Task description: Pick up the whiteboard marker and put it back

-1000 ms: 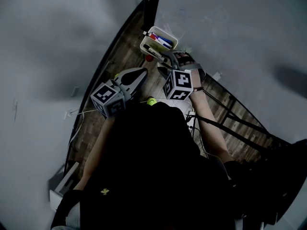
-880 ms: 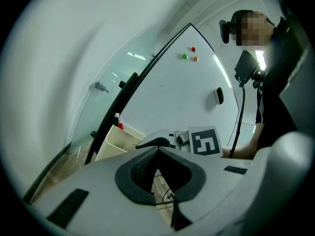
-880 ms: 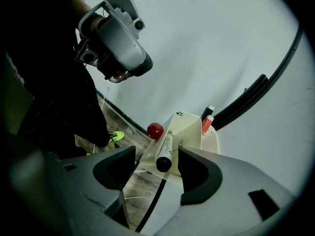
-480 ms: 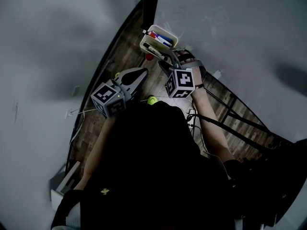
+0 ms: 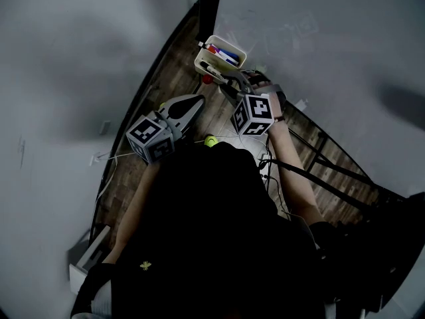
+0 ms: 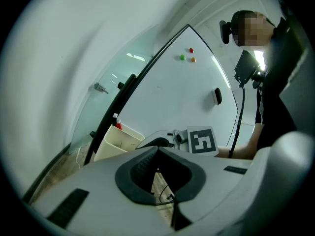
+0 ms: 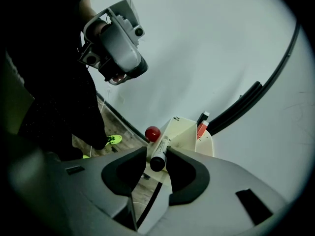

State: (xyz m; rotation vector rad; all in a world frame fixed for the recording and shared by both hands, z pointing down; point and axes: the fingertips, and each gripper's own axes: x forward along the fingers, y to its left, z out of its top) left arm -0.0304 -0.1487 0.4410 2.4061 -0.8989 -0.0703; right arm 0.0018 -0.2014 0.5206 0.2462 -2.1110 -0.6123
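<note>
The right gripper (image 7: 156,155) points down at a cream tray (image 7: 191,137) that hangs on the whiteboard (image 7: 206,48). Its jaws have just been closing, and they now stand about half closed, with the marker (image 7: 162,145) between them. In the right gripper view both pads touch the marker's sides, near its dark end. That dark end points toward the camera. The white body goes up and away to the tray's front wall, so the marker is tilted and lies at the tray's edge. Whether its far end rests on the tray cannot be told.

A red marker (image 7: 201,129) stands in the far corner of the tray. A red ball (image 7: 152,132) is just beside the tray, on its left side in this view.

In the head view the right gripper (image 5: 231,89) is just below the tray (image 5: 201,61), and red and blue markers (image 5: 224,56) lie inside the tray.

The left gripper (image 6: 157,150) holds nothing. Its jaw tips are together, with only an oval gap behind them. In the head view the left gripper (image 5: 195,104) is near the right one and apart from the tray.

Three small magnets (image 6: 191,50) sit high on the whiteboard.
</note>
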